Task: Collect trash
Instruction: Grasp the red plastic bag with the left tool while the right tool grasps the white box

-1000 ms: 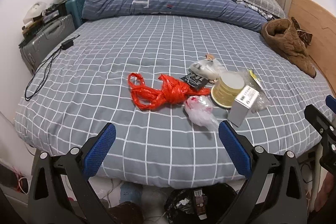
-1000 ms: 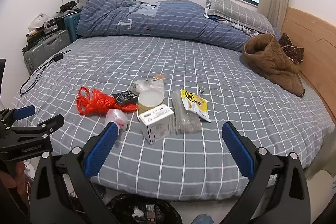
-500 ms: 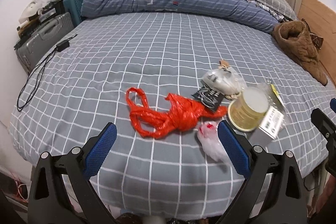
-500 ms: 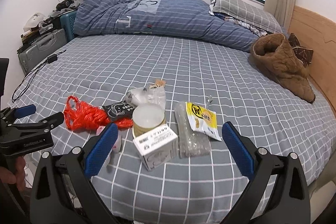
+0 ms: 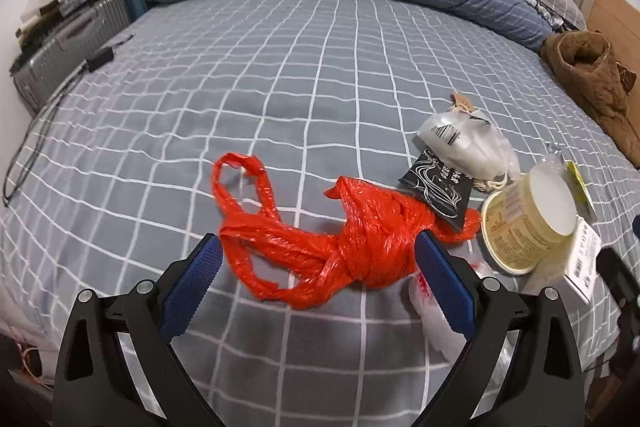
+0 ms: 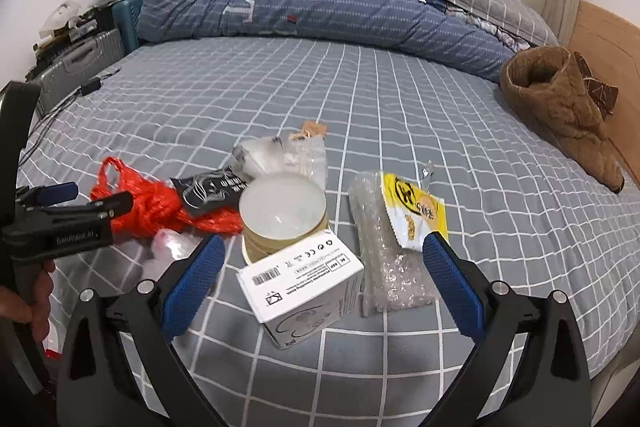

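Note:
A knotted red plastic bag (image 5: 332,239) lies on the grey checked bed (image 5: 280,75). My left gripper (image 5: 316,249) is open, with one finger on each side of the bag. To its right lie a black packet (image 5: 440,183), a white plastic pouch (image 5: 464,143), a cream tub (image 5: 528,223) and a small clear bag with red marks (image 5: 428,303). My right gripper (image 6: 322,247) is open just above a white box (image 6: 304,283) that leans on the tub (image 6: 282,215). Bubble wrap (image 6: 384,259) and a yellow snack packet (image 6: 416,211) lie right of the box.
A brown garment (image 6: 560,103) lies at the right by the wooden headboard (image 6: 608,47). A blue duvet (image 6: 320,7) is bunched along the far side. A grey suitcase (image 6: 80,67) and a cable (image 5: 40,123) are at the left. A hand (image 6: 36,303) holds the left gripper.
Both grippers have moved forward and down toward the trash. The left one now straddles the red bag; the right one has come close over the white box. Both stay open.

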Action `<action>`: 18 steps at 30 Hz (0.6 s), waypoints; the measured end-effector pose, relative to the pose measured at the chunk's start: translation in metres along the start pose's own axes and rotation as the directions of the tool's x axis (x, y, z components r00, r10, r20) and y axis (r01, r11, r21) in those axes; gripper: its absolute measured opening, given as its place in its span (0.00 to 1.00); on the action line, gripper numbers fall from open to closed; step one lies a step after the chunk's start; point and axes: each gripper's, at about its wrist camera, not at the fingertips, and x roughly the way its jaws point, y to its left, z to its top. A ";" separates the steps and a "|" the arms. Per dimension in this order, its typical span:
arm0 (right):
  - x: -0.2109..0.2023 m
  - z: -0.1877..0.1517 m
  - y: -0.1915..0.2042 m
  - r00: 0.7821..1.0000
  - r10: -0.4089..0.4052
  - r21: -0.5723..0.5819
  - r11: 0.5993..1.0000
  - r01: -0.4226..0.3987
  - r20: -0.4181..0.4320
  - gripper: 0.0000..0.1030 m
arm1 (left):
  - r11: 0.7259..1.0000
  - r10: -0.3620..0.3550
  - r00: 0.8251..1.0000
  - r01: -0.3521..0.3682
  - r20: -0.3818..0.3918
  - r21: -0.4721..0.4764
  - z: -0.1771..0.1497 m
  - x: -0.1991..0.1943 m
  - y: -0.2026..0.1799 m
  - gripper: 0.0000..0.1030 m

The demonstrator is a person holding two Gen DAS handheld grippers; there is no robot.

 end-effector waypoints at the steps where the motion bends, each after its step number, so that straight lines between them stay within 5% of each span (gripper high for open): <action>1: 0.003 -0.002 -0.001 1.000 0.000 -0.001 1.000 0.000 -0.001 0.92 | 1.000 -0.004 1.000 0.004 -0.002 -0.002 0.000 0.005 -0.001 0.92; 18: 0.029 -0.016 -0.007 0.989 0.144 0.011 0.990 -0.144 -0.014 0.92 | 0.999 -0.044 0.999 0.044 -0.010 -0.017 0.009 0.040 -0.008 0.84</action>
